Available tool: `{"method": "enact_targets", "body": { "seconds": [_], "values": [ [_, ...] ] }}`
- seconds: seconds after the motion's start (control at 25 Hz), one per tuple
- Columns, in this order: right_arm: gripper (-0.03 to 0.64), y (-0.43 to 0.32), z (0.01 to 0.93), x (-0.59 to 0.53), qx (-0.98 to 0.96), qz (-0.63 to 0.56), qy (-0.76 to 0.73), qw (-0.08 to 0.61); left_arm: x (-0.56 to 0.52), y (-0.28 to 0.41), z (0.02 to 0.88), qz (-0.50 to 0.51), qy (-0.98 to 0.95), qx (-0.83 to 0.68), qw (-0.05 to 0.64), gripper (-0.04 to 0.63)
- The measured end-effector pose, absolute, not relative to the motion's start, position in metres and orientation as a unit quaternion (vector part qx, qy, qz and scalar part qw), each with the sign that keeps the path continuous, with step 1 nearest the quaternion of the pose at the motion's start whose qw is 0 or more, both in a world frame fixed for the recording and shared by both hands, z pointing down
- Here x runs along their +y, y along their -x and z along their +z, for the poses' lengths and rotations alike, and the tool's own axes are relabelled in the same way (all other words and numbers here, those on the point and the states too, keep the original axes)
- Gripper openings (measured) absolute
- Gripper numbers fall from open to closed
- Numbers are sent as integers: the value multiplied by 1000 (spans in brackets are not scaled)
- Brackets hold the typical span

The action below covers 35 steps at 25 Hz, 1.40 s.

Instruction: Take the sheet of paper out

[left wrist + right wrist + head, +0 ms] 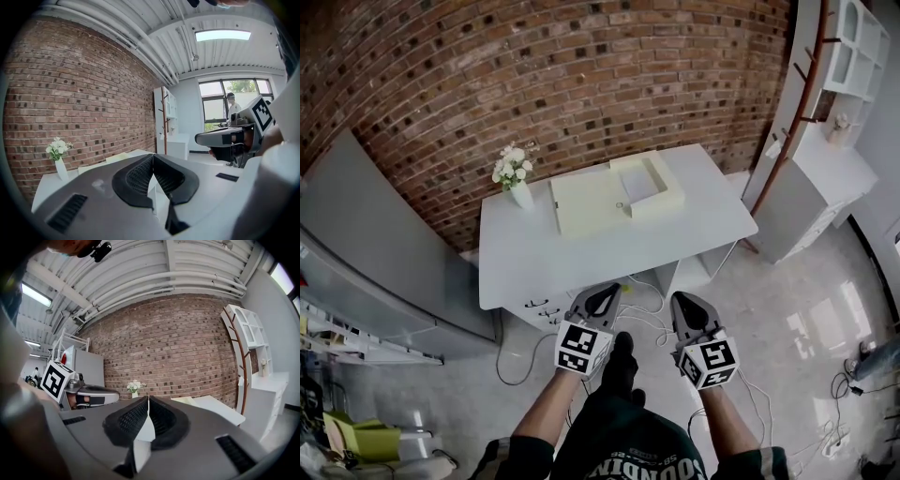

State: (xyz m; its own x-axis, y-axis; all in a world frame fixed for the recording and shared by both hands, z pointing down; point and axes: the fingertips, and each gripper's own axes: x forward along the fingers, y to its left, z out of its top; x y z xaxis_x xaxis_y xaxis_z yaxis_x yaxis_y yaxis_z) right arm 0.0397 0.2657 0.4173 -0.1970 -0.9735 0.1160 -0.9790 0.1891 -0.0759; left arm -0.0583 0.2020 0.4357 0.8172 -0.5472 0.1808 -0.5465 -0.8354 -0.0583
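Both closed, empty, left tongs and right tongs hang short of the table's near edge.

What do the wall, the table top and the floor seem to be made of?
Wall: brick, rough and matte; mortar lines show between red-brown blocks.
Table top: probably painted or laminated board, smooth white, with a thin flat edge.
Floor: perhaps polished concrete or tile, pale grey and glossy; it reflects light.

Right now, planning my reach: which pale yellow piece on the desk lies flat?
The left piece, beside the vase; the right piece has raised walls.
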Motion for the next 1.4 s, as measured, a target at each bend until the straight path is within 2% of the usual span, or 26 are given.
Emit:
{"method": "enact_targets", "body": {
  "seconds": [0.56, 0.8, 1.4],
  "values": [
    [69, -45, 416, 246, -778, 44, -627, 11, 180, 46, 418, -93, 953, 286, 33, 11],
    [71, -47, 431, 225, -777, 52, -627, 18, 165, 39, 432, -91, 954, 283, 24, 11],
    [70, -57, 442, 88, -792, 53, -606, 48, 31, 24, 452, -80, 949, 304, -3, 11]
  ]
}}
